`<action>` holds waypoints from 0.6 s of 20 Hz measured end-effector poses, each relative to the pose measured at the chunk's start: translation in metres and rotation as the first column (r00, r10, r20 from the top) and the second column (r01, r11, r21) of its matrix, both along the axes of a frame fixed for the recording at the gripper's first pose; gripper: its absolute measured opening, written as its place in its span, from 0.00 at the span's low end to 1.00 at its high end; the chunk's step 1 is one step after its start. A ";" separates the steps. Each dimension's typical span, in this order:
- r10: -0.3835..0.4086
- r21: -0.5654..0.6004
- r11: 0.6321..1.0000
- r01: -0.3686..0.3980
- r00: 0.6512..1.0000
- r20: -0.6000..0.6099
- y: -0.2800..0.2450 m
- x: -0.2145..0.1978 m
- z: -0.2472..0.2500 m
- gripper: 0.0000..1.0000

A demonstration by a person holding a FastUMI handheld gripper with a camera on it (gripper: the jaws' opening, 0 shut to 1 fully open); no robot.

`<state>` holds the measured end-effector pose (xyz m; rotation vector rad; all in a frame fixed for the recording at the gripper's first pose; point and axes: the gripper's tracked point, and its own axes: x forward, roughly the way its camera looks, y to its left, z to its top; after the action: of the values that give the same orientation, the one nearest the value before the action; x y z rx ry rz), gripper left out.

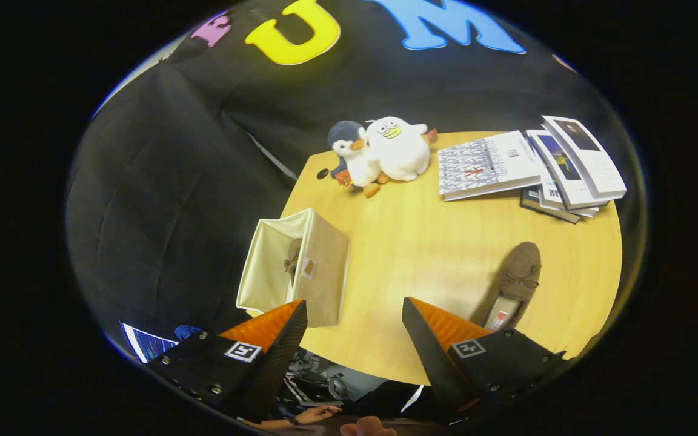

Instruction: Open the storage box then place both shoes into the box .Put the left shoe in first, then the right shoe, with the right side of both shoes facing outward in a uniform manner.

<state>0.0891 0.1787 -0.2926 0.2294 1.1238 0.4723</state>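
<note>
A beige fabric storage box (300, 266) stands open at the left edge of the round wooden table (422, 254), just ahead of my left finger. One brown shoe (292, 257) lies inside it, only partly visible over the rim. A second brown shoe (514, 283) with a small bow rests on the table just beyond my right finger, toe pointing away from me. My gripper (354, 315) hangs open above the table's near edge, with nothing between its fingers.
Two plush penguins (382, 151) sit at the far side of the table. A pile of books and magazines (531, 166) lies at the far right. A person's hand (319, 415) shows below the fingers, beside the table's near edge.
</note>
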 end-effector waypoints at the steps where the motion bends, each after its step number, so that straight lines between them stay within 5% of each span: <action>1: -0.017 0.001 1.000 0.017 1.000 -0.009 -0.015 0.002 -0.003 0.98; 12: -0.205 -0.069 0.978 0.198 0.970 -0.133 -0.139 0.009 -0.071 0.98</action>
<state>0.0982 0.0399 -0.3641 0.3292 1.2341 0.2470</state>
